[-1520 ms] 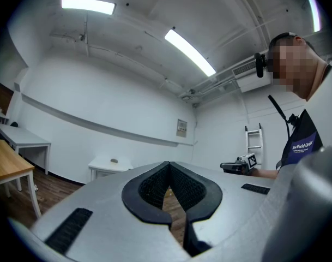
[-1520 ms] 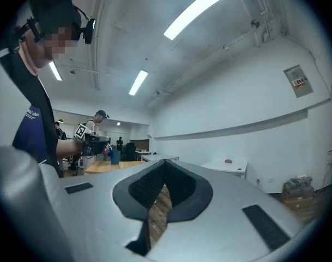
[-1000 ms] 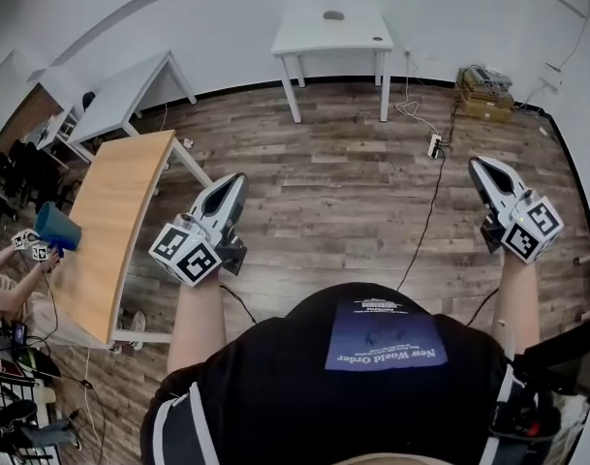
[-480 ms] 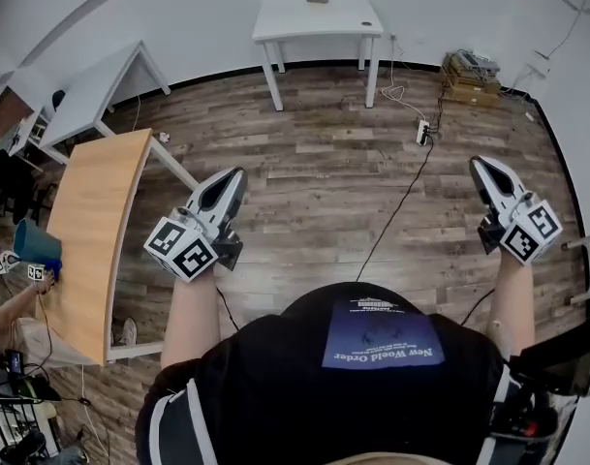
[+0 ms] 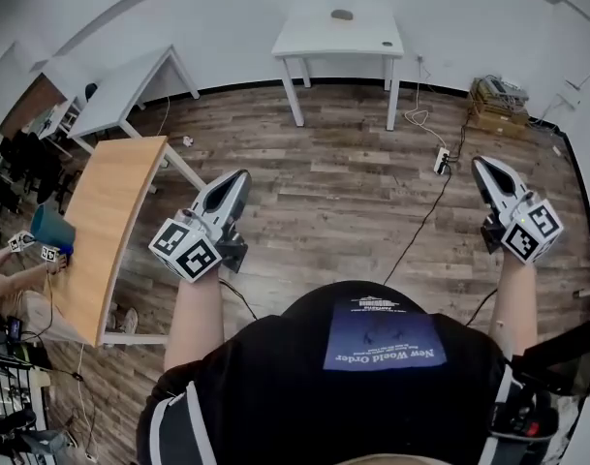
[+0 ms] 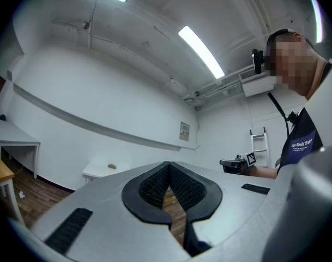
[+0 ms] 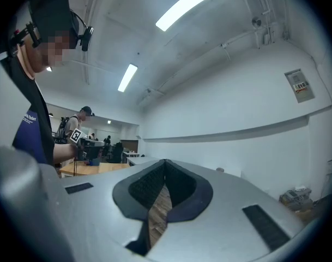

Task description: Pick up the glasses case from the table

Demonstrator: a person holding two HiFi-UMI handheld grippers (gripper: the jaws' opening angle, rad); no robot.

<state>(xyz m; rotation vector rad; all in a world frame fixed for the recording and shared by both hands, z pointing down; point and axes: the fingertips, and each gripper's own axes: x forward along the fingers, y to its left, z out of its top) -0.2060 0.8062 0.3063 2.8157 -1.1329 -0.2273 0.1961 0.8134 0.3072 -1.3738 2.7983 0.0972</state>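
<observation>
Far left, another person's hand (image 5: 23, 271) holds a teal cup (image 5: 54, 229) at the edge of the wooden table (image 5: 110, 221), which sits bare on the plank floor (image 5: 333, 197). Behind it along the wall, two more white desks (image 5: 130, 90).

Now the left gripper (image 5: 238, 175): held out over the floor beside the wooden table, not touching it, nose pointing away from the body. Its own view shows the jaws closed together, tips meeting, nothing between them, only floorboards through the slot behind the pads.

Centre, against the far wall, the white table (image 5: 372, 42). A small grey oval (image 5: 342, 15) lies on its top near the back edge. That may be the case, but it is too small to be sure. It is well apart from both grippers, and roughly between them as the head view has it.

A black cable (image 5: 422, 223) snakes across the floor from a power strip (image 5: 440, 160) towards the person.

Right side, the right gripper (image 5: 481, 163): also held out over open floor, level with its partner. Its view shows the jaws pressed together and empty, with floor showing through the slot. Past it, by the wall, a stack of boxes (image 5: 496, 95).
</observation>
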